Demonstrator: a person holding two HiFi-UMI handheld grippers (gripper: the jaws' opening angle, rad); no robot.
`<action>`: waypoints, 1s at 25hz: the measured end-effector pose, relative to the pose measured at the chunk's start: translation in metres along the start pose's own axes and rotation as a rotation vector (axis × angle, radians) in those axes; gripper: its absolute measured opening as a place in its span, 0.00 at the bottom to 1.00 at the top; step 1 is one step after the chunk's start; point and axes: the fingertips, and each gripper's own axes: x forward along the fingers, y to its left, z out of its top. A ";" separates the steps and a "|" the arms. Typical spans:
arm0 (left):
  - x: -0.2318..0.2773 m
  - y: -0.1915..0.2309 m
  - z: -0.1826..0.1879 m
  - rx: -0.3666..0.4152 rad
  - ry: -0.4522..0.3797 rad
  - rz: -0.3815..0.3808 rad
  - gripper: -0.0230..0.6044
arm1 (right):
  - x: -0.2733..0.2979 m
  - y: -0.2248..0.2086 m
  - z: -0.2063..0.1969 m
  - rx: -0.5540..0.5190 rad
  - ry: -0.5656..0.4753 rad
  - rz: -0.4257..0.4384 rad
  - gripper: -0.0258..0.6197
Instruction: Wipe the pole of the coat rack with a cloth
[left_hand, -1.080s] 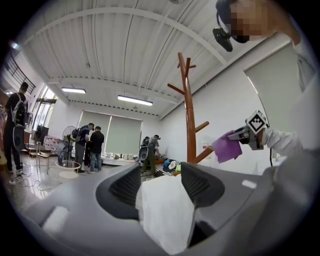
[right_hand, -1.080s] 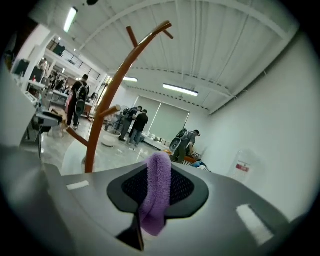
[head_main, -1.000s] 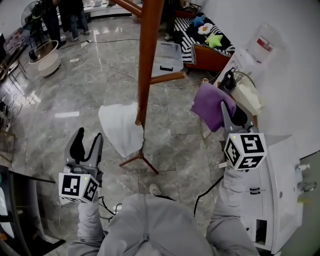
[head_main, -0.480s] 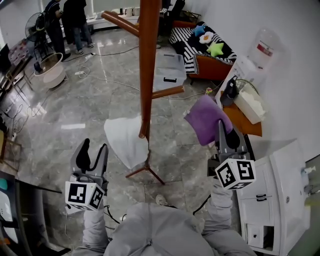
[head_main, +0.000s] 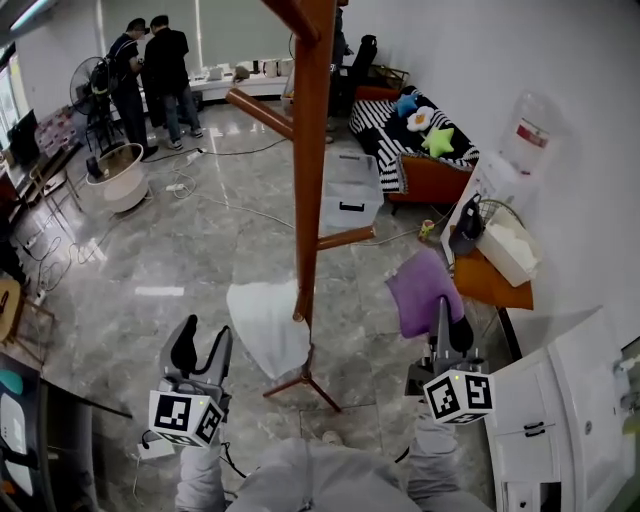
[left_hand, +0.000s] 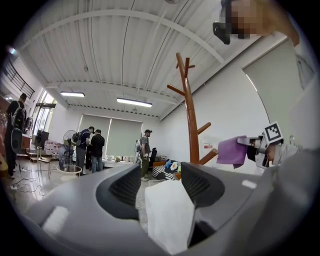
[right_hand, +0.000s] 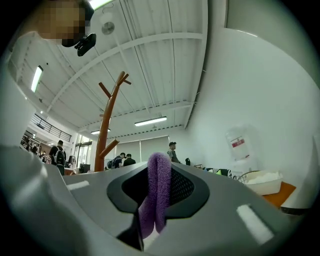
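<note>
Cloth (head_main: 424, 290), fuzzy purple, in right tongs (head_main: 444, 312), wooden pole (head_main: 310, 160)

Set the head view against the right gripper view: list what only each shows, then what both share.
Head view only: the floor, the white cloth by the rack's feet, the left hand-held gripper. Right gripper view only: the ceiling lights and the rack's forked top. Both: the pole, the purple cloth in the right hand-held gripper, the water jug.

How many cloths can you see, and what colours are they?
Purple cloth: 1
White cloth: 1
Total: 2
</note>
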 end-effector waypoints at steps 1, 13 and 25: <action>0.000 0.001 0.000 0.001 -0.003 0.001 0.47 | -0.001 0.001 0.000 0.003 -0.005 0.001 0.14; 0.005 0.005 0.006 0.012 -0.020 0.013 0.47 | 0.004 0.007 -0.005 0.001 -0.012 0.017 0.14; 0.009 0.004 0.009 0.016 -0.031 0.018 0.47 | 0.010 0.009 -0.008 0.001 -0.013 0.031 0.14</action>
